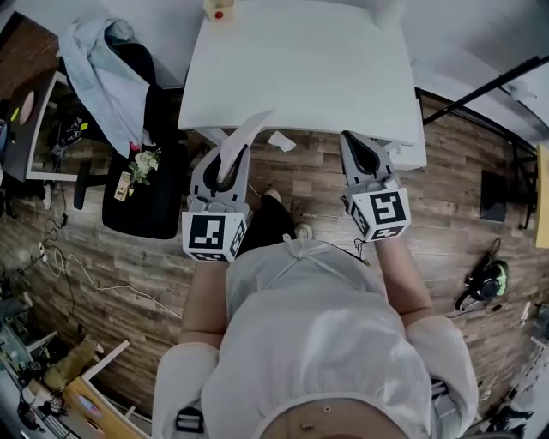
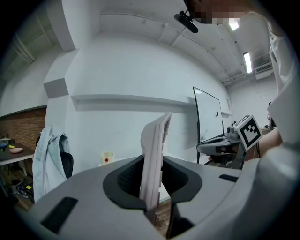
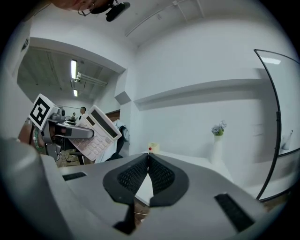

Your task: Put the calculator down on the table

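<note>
Currently gripping the calculator [image 2: 154, 154] by its lower end in the left tongs [image 2: 152, 183], pads pressed on both faces and parted only by its thickness. Holding it upright and edge-on, up in the air, with the top end tilted toward the near edge of the white surface [image 1: 317, 69] and not resting on it. Seen from the right tongs [image 3: 148, 161] as a white keypad with a dark screen strip, off to the left. Right tongs fully closed, tips touching, nothing between them, just short of that same edge. Farther out on the surface: a small yellow box [image 1: 219, 10] with a red button at the far edge, and a white vase [image 3: 217, 145] of flowers. Left of the surface, a black chair [image 1: 141, 201] draped with a pale jacket [image 1: 103, 73] on the wooden floor [image 1: 129, 257].
</note>
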The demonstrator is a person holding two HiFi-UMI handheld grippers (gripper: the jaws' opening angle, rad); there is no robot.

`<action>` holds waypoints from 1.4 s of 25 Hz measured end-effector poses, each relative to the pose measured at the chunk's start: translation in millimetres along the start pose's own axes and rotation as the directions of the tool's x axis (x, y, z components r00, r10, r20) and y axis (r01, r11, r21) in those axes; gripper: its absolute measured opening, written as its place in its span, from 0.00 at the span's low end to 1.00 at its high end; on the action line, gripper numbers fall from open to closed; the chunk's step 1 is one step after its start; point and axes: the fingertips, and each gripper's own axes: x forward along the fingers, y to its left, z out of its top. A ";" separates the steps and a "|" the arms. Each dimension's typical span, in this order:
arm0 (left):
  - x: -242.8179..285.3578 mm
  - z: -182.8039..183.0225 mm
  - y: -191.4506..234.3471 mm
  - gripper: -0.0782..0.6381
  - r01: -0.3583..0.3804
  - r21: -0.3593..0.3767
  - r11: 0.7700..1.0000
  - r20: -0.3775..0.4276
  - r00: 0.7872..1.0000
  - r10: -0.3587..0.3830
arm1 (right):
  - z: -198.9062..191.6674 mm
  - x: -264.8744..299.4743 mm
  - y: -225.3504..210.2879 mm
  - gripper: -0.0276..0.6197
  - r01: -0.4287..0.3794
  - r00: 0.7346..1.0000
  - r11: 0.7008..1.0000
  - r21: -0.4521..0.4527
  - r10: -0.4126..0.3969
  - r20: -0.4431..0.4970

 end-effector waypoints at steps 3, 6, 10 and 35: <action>28.0 -2.5 11.9 0.26 -0.005 -0.002 1.000 -0.012 1.000 0.005 | -1.5 22.8 -15.6 0.05 0.002 1.000 1.000 0.006 -0.002 -0.007; 61.4 -7.3 25.8 0.26 0.012 -0.016 1.000 -0.017 1.000 -0.012 | -5.4 50.0 -31.1 0.05 0.012 1.000 1.000 0.002 -0.012 -0.022; 111.2 -12.3 46.3 0.26 0.043 -0.034 0.998 -0.029 0.999 -0.044 | -8.6 91.7 -53.4 0.05 0.022 0.999 1.000 -0.004 -0.022 -0.050; 309.3 -155.9 102.1 0.26 0.161 -0.357 0.920 -0.351 0.890 -0.292 | -96.6 269.2 -108.5 0.05 0.052 0.951 0.994 0.096 -0.020 -0.308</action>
